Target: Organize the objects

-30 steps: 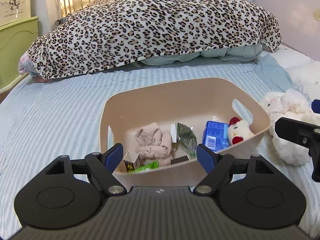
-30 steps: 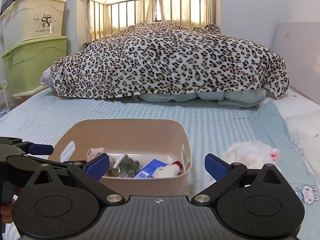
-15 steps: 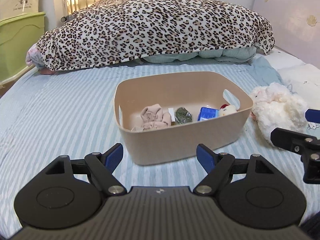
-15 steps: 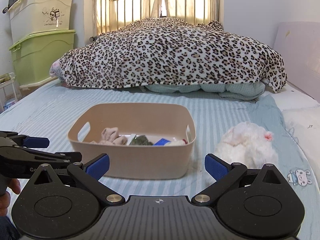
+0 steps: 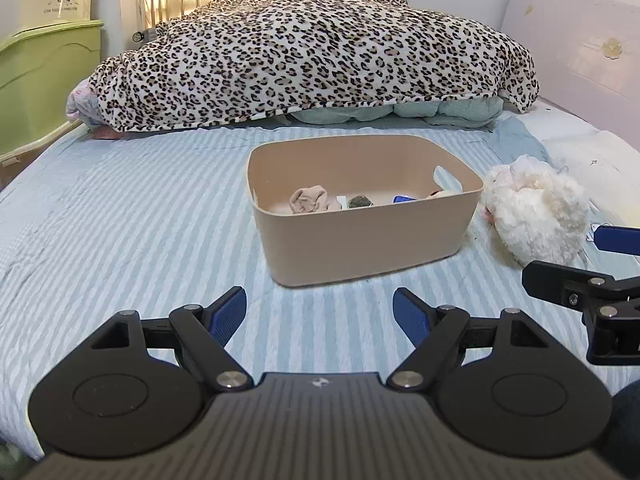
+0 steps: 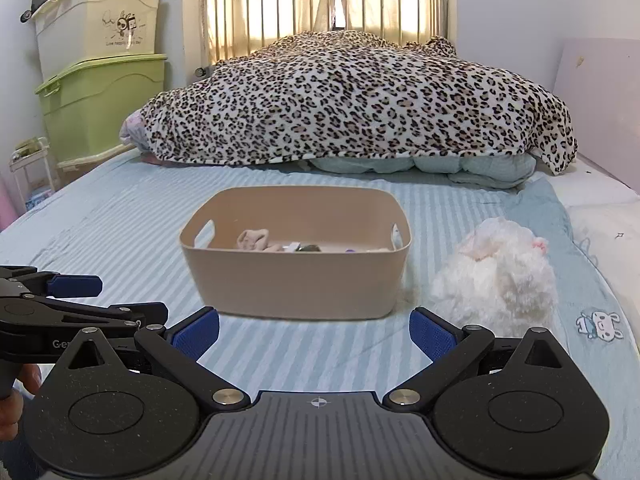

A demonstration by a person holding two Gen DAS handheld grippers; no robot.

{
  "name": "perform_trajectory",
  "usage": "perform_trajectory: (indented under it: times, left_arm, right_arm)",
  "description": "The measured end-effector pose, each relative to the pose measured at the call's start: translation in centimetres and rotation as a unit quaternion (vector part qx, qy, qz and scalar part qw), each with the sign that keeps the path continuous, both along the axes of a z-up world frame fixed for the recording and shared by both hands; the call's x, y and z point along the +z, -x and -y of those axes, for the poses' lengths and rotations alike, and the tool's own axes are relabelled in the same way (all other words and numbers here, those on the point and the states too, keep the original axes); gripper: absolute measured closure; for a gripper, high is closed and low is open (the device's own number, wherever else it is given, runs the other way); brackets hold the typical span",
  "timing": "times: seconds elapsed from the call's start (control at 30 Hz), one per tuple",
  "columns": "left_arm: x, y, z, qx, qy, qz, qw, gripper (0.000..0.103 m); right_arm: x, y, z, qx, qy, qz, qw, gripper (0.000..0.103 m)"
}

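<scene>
The white plush toy (image 6: 500, 276) lies lower right of the frame, nearer the right hand-held gripper (image 6: 316, 332); both hand-held grippers gape wide, empty.

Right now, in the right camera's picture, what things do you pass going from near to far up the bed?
Right hand-held gripper → beige basket → leopard blanket → metal bed rail.
</scene>
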State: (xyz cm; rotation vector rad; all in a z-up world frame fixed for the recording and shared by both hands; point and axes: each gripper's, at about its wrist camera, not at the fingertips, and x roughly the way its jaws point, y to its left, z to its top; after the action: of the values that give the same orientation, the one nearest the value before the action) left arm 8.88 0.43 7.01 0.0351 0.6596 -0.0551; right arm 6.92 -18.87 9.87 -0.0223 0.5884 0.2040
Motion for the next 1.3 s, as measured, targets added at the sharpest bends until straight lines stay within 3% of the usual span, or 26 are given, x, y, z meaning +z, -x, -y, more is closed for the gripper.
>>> perform_trajectory:
  times: [0.47, 1.0, 1.3]
  left_arm:
    - [-0.2, 4.7, -0.1, -0.002, -0.017, -0.002, 0.9999, 0.022]
    - [0.2, 9.3, -0.8, -0.002, 0.026, -0.017, 0.9995, 0.021]
    - [0.6, 10.7, -0.4, -0.011, 0.004, -0.007, 0.9999, 0.021]
  right_arm:
    - [-0.1, 4.7, -0.1, -0.008, -0.018, -0.001, 1.0, 0.0]
    - [-0.2, 9.4, 0.1, -0.003, -0.03, -0.012, 0.999, 0.0]
    - [0.1, 10.8, 0.1, -0.003, -0.027, -0.018, 0.999, 0.0]
